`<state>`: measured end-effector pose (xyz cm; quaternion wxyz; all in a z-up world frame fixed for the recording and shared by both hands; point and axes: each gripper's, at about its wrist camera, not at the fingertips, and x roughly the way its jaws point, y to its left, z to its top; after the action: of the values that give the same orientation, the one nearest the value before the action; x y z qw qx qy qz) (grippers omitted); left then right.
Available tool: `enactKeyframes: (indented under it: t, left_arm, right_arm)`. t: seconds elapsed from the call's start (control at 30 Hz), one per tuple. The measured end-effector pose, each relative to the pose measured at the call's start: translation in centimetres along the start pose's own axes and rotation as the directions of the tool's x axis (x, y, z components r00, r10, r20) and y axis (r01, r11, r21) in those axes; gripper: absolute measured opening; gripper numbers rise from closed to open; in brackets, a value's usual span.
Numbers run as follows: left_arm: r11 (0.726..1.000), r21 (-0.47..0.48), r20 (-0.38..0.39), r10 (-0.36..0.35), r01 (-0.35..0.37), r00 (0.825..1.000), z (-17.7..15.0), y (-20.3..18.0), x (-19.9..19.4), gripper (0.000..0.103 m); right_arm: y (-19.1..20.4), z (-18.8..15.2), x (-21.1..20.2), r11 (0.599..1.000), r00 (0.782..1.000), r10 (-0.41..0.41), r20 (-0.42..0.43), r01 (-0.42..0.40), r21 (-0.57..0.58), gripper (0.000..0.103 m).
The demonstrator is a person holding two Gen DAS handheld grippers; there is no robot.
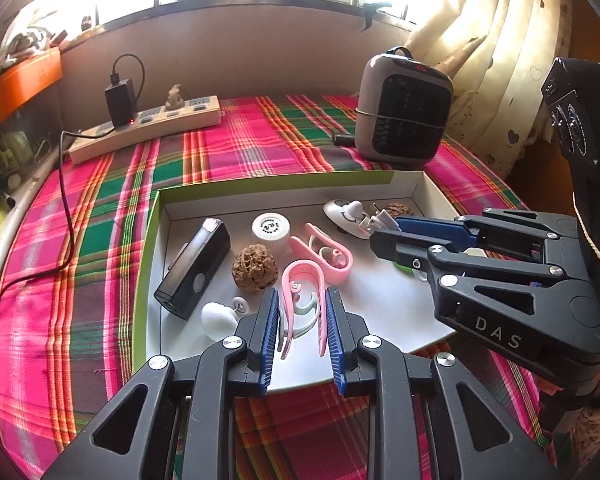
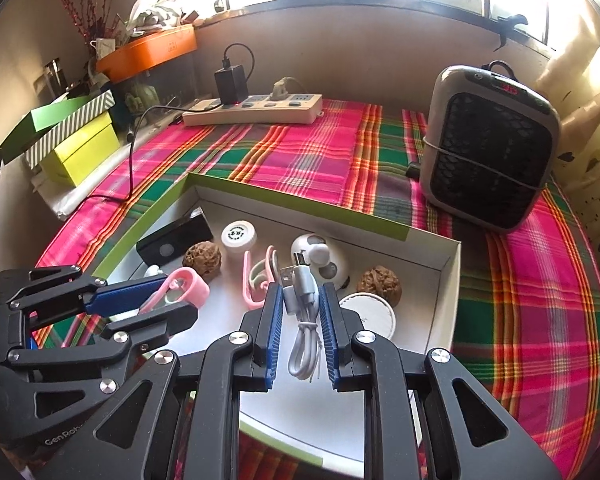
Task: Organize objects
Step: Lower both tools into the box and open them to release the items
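A shallow white box with a green rim (image 1: 146,240) lies on the plaid cloth. In it are a black device (image 1: 196,268), a white cap (image 1: 271,228), a walnut (image 1: 255,267), a second pink clip (image 1: 324,254), a white knob (image 1: 219,319) and a round white toy (image 2: 320,258). My left gripper (image 1: 302,293) is shut on a pink clip (image 1: 302,280), held just over the box's near part. My right gripper (image 2: 301,287) is shut on a grey USB cable (image 2: 302,312), whose loop hangs down between the fingers. Each gripper shows in the other's view, the right gripper (image 1: 384,231) over the box's right side.
A beige power strip (image 1: 148,124) with a black charger and trailing cord sits at the back left. A grey fan heater (image 1: 404,108) stands behind the box at the right, next to a curtain. Stacked green and yellow boxes (image 2: 80,148) and an orange tray (image 2: 148,50) are at the far left.
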<state>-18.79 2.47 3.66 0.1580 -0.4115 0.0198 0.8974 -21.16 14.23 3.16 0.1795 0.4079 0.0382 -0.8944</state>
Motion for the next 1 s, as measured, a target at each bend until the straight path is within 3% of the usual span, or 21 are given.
enactKeyframes:
  t: [1.0]
  left_arm:
    - [1.000,-0.013,-0.029,0.026,-0.027,0.999,-0.3,0.5,1.5,0.021]
  right_arm:
    - [1.0,0.2,2.0,0.995,0.998,-0.056,-0.026,0.054,-0.083,0.019]
